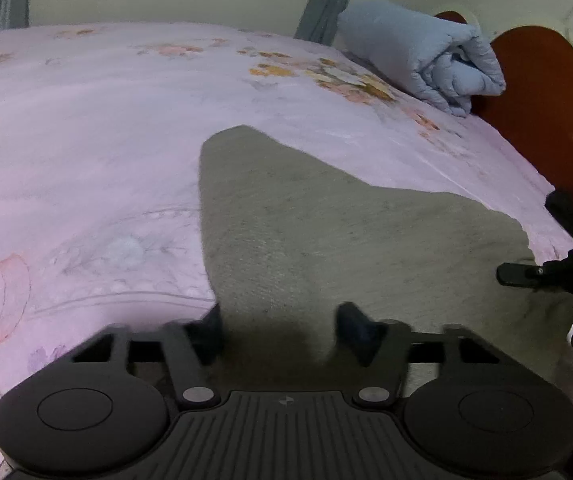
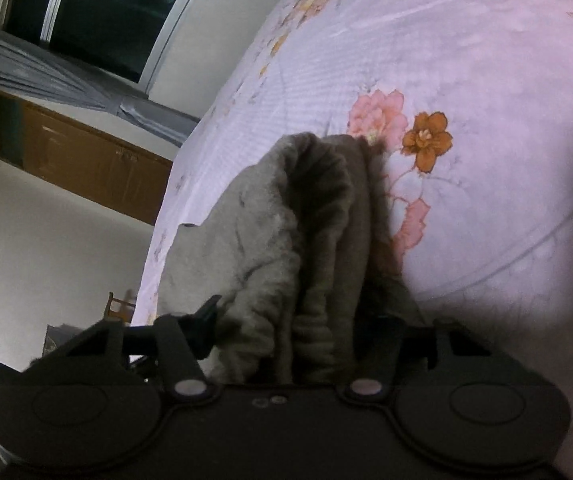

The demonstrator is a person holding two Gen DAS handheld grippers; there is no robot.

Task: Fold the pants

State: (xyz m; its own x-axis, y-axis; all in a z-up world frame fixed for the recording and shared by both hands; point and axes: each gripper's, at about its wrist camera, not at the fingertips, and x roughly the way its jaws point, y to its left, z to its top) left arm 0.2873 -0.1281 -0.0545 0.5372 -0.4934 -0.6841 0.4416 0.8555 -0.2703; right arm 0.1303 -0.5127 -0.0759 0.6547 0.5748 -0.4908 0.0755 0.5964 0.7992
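Grey pants (image 1: 326,220) lie spread on a pink floral bedsheet (image 1: 86,140). In the left wrist view my left gripper (image 1: 282,316) bears down on their near edge. Its jaws are half closed, and dark bunched cloth fills the gap between them. At the right edge of the pants, one finger of my right gripper (image 1: 514,274) reaches in over the cloth. In the right wrist view, which is rolled sideways, my right gripper (image 2: 298,316) is shut on the gathered elastic waistband of the pants (image 2: 286,220). The cloth stands up in thick folds between its fingers.
A folded light-blue quilt (image 1: 418,56) lies at the far right corner of the bed, against a red-brown headboard (image 1: 538,92). Grey curtains (image 1: 326,0) hang behind the bed. A dark window (image 2: 106,12) and a wooden cabinet (image 2: 86,160) show beyond the bed's edge.
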